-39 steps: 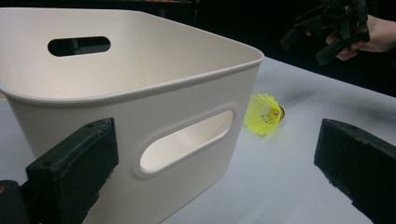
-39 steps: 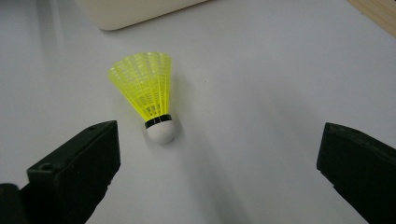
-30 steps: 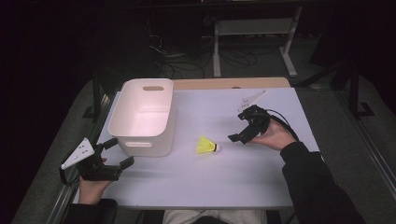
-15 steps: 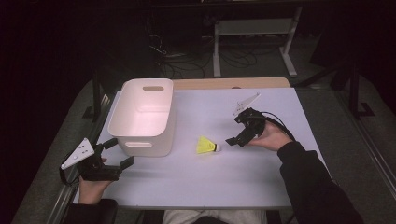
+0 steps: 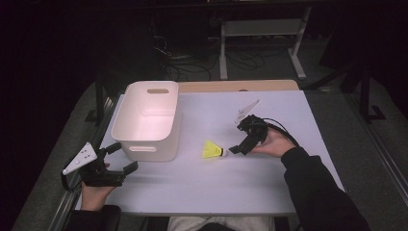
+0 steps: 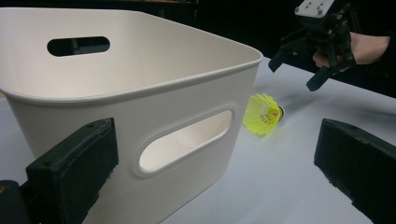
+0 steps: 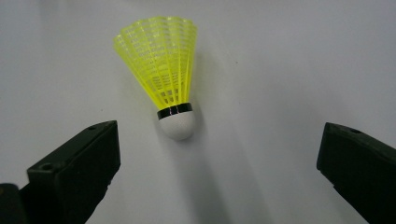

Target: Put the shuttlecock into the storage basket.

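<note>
A yellow shuttlecock lies on its side on the white table, just right of the near right corner of the white plastic bin, with its white cork tip pointing right toward the right gripper. That gripper, held in the person's right hand, sits just right of the shuttlecock with its jaws spread wide; in the right gripper view the shuttlecock rests on the table ahead of and between the two black jaws, touched by neither, its cork nearest the camera and its skirt fanning away. The left gripper is at the near left edge of the table, just in front of the bin and apart from it, its jaws likewise open and holding nothing. In the left gripper view the bin's handle slot faces the camera, and the shuttlecock shows past the bin's corner, with the right gripper beyond it, seemingly raised a little off the table, though the angle makes that hard to judge.
</note>
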{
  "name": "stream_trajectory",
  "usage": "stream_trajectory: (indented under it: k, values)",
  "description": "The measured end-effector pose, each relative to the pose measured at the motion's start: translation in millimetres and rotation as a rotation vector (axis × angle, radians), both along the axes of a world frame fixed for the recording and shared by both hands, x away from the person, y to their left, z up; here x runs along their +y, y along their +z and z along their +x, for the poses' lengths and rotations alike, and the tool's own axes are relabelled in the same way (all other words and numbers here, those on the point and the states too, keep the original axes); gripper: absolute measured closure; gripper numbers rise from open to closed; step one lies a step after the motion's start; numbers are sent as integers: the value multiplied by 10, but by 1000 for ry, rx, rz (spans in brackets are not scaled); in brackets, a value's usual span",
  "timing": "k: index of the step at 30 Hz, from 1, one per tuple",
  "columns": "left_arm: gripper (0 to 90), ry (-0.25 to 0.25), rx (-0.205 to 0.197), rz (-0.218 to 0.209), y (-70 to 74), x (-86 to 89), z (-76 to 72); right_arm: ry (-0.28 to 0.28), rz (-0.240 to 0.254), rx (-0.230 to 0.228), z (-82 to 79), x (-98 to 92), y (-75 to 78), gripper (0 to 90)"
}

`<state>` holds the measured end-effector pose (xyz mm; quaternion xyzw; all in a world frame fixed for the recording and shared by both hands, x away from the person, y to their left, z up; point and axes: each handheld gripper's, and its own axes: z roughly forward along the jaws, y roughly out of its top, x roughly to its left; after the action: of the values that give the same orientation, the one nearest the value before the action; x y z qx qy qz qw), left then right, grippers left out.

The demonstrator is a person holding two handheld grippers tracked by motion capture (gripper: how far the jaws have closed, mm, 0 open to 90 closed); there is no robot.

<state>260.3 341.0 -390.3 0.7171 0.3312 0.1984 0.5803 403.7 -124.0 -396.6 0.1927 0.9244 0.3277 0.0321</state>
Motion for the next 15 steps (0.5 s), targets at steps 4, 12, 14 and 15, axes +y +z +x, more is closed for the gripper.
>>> stream_trajectory:
  k: [4,12,14,15]
  values:
    - [0,0,0,0,0,0,-1,13,-8,7,-2,46,-42,0]
    - [0,-1,2,0,-1,-2,1,34,-28,10,-1,111,-118,0]
    - [0,-1,2,0,-1,-1,1,35,-28,13,0,123,-134,0]
    - [0,-1,2,0,-1,0,1,41,-28,12,4,129,-143,0]
